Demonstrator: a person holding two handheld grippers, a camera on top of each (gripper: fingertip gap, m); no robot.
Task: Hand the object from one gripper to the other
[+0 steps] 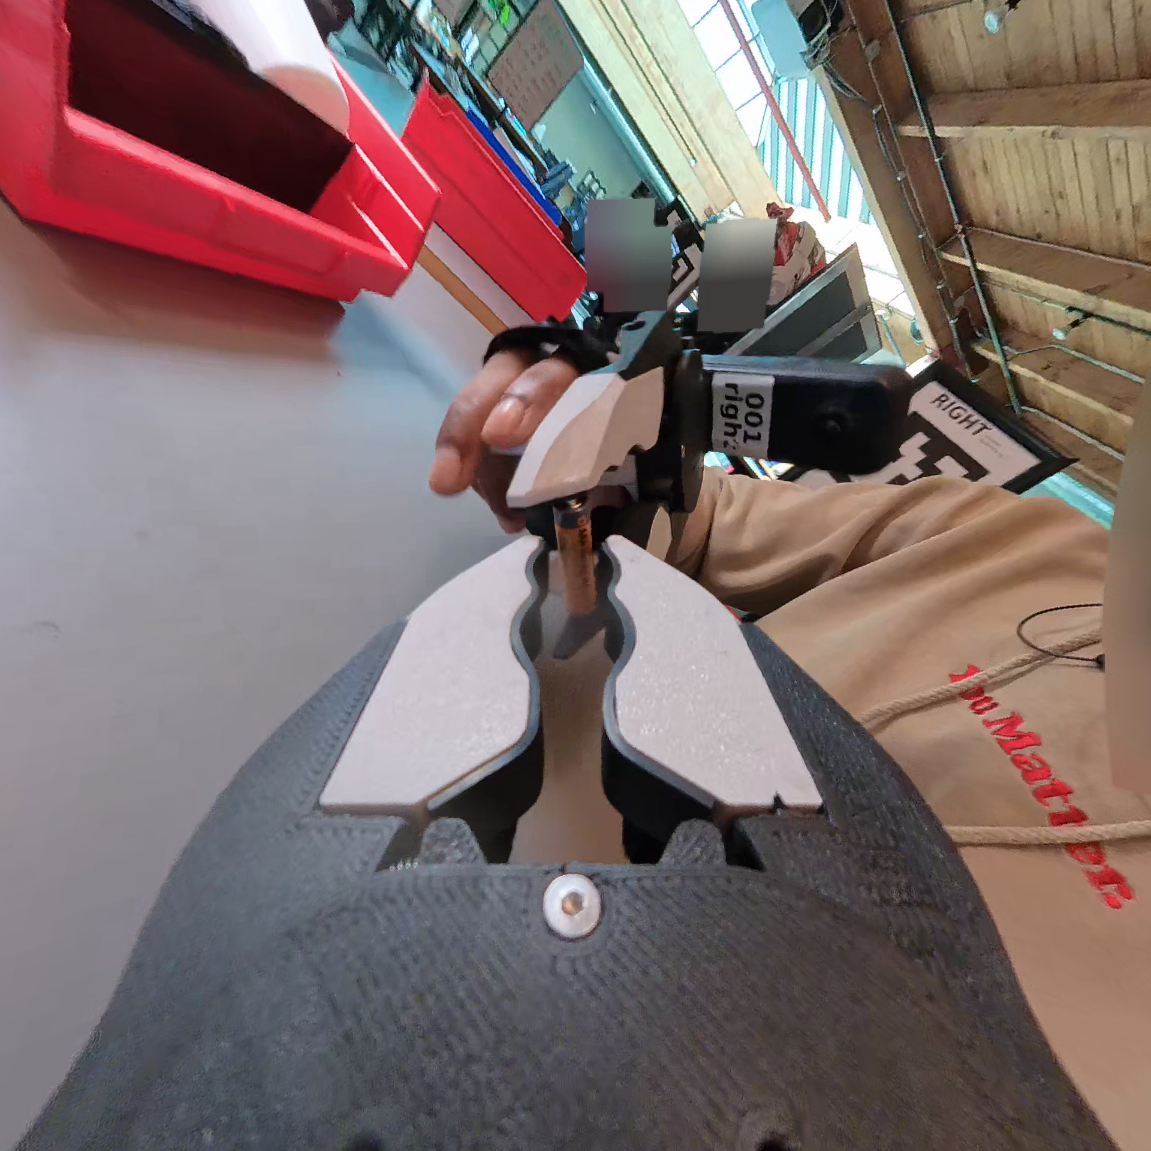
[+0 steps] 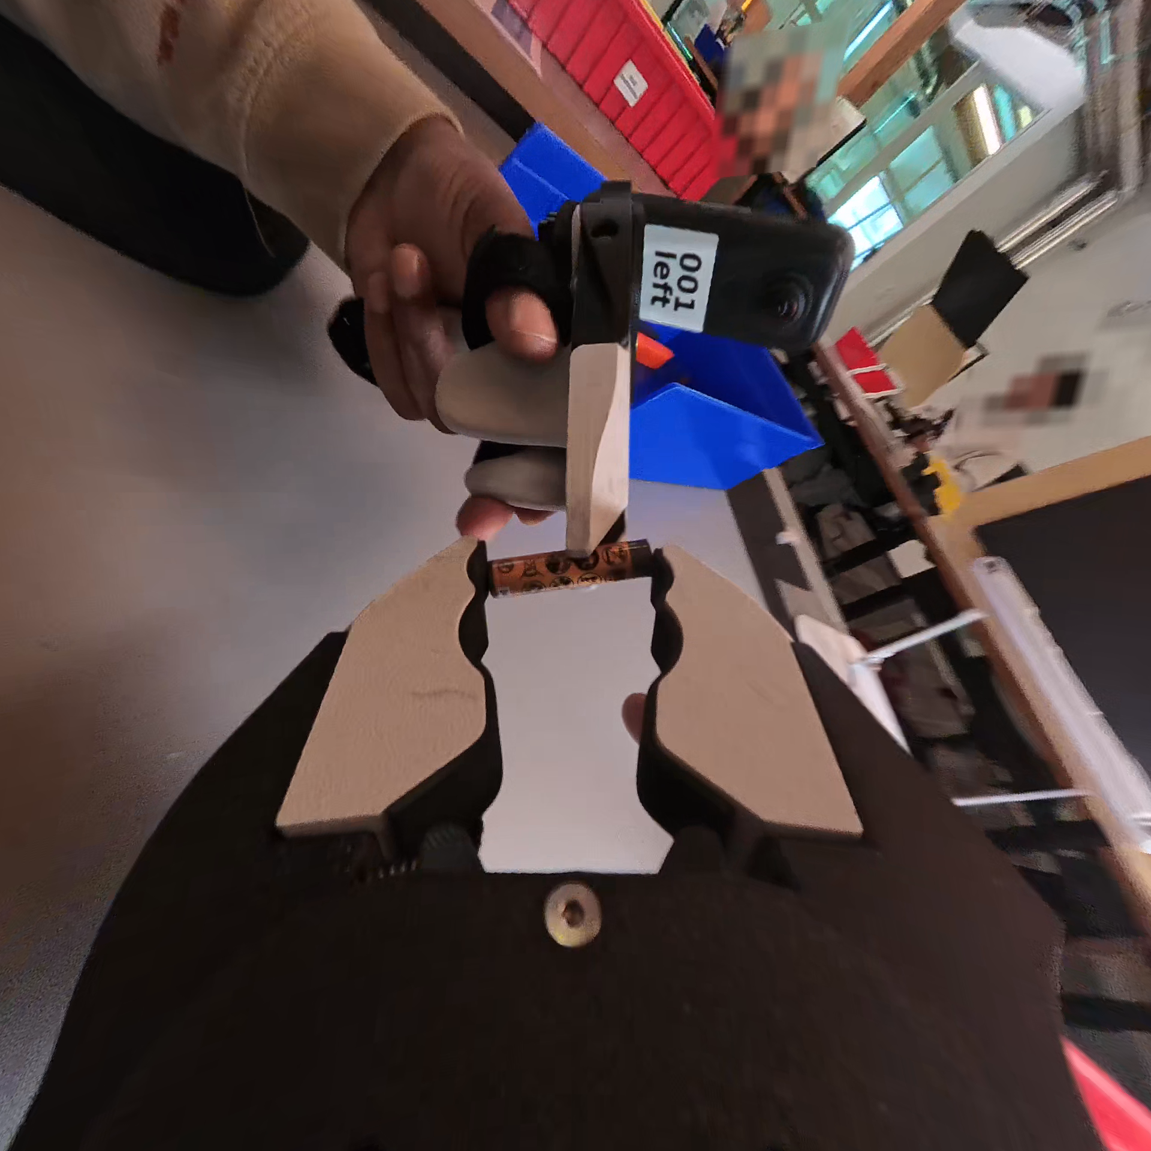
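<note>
Both grippers clamp the battery (image 2: 570, 570), right gripper (image 2: 570, 576) by its ends, left gripper (image 1: 573, 560) across its middle; it looks small, rigid and slick, safest gripped mid-barrel.

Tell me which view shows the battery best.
The right wrist view: the battery lies side-on, its full length spanning the right tongs, ends against both tips. The left wrist view shows it foreshortened, partly hidden between the left tongs.

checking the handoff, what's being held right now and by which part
A battery. The right gripper clamps it end to end at its fingertips; the left gripper closes around its middle.
</note>
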